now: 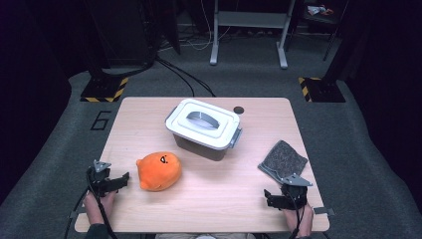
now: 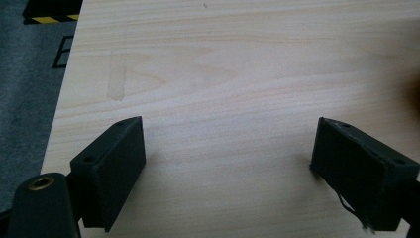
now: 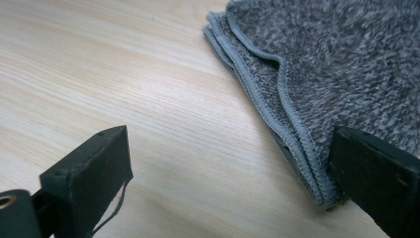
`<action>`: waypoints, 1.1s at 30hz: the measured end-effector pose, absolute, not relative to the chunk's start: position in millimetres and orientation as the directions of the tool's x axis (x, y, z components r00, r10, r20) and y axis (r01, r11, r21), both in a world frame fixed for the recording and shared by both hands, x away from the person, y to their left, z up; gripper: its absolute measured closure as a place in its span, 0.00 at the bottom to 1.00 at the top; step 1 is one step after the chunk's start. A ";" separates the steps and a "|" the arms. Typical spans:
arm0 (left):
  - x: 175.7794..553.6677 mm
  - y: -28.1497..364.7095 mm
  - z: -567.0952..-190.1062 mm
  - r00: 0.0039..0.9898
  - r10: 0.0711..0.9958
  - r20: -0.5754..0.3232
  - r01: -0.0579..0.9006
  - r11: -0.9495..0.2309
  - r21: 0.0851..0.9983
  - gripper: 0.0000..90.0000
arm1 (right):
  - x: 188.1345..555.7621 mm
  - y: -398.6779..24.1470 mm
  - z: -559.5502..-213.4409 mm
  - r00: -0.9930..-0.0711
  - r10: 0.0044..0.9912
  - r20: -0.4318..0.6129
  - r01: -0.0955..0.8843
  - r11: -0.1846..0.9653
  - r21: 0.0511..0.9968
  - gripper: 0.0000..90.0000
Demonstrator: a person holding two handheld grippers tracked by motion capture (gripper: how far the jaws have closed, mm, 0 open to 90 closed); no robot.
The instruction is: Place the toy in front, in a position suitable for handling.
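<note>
Black right tongs [image 1: 271,198] sit at the near right corner of the surface [image 1: 224,189], jaws spread wide, nothing pinched between them. Grey folded cloth [image 1: 282,159] lies just beyond them by the right edge; in the right gripper view its stitched hem [image 3: 292,124] runs up to one jaw, contact there cannot be told, and the other jaw stands over bare wood. Left tongs [image 1: 119,181] rest at the near left corner, jaws also wide apart and empty, bare wood between them in the left gripper view [image 2: 228,163]. A hand [image 1: 97,204] comes in behind the left tongs from the near edge, another hand [image 1: 298,219] behind the right ones. Orange plush toy [image 1: 159,171] sits just beside the left tongs, toward the middle, not touching. White-lidded grey box [image 1: 204,128] with a handle on top stands near the far edge, centre. Small dark disc [image 1: 239,110] lies beside it near the far edge.
</note>
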State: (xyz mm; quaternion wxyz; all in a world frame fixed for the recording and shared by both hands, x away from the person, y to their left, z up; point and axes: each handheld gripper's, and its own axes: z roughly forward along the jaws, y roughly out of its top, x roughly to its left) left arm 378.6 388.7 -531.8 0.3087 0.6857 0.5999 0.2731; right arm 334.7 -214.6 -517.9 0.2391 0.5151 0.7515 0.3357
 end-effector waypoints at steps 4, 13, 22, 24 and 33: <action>378.5 388.6 -531.8 0.130 0.991 0.005 0.654 -0.089 0.751 0.15 | 326.8 -213.9 -514.7 -0.334 0.942 -0.032 0.600 0.238 0.764 0.04; 378.6 388.8 -531.7 0.131 0.991 0.002 0.656 -0.088 0.750 0.15 | 313.0 -238.6 -517.8 -0.258 0.965 -0.038 0.624 0.197 0.756 0.03; 377.9 387.7 -531.5 0.116 0.993 0.005 0.657 -0.081 0.750 0.15 | 337.9 -262.0 -529.8 -0.290 0.957 -0.012 0.660 0.209 0.722 0.00; 376.6 388.3 -529.2 0.111 0.994 0.003 0.675 -0.078 0.734 0.15 | 340.9 -264.0 -530.4 -0.299 0.954 -0.004 0.663 0.211 0.718 0.00; 359.7 389.1 -493.9 0.148 0.984 -0.098 0.594 -0.010 0.804 0.15 | 344.2 -264.0 -530.2 -0.327 0.945 -0.007 0.656 0.232 0.718 0.00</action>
